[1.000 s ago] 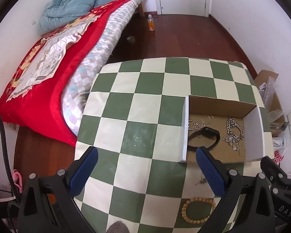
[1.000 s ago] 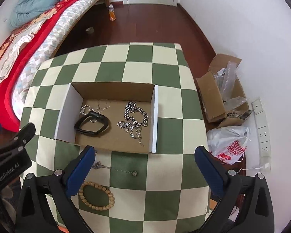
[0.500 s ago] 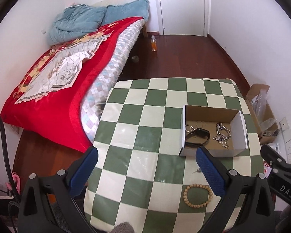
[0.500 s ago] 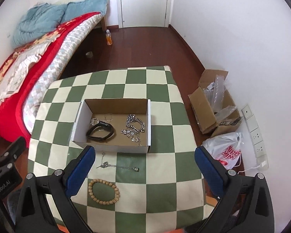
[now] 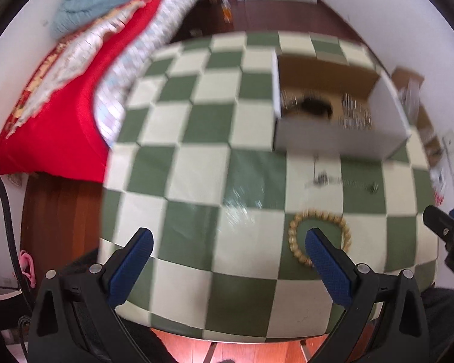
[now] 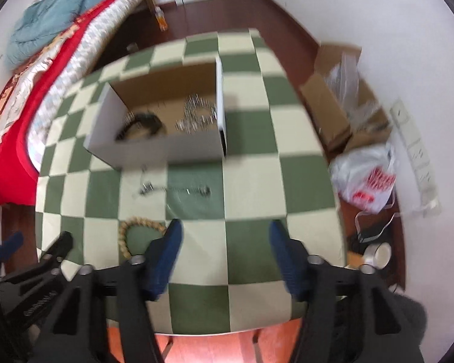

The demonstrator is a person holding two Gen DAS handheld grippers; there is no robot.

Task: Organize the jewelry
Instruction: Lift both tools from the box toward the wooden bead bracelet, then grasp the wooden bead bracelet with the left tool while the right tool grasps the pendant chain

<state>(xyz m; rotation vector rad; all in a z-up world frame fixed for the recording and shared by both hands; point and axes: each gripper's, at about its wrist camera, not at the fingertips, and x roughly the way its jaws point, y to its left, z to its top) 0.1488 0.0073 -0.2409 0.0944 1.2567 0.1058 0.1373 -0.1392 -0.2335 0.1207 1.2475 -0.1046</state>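
Two handheld grippers, each seen from its own wrist camera. The left gripper has a matte black plastic frame with two angular arms, each ending in a blue finger pad with a fine dotted grip texture. Round silver screws sit on the arms near the base of each pad. A black cable curves along the left edge of that view. The right gripper has the same black frame, blue pads and silver screws, blurred in its view.
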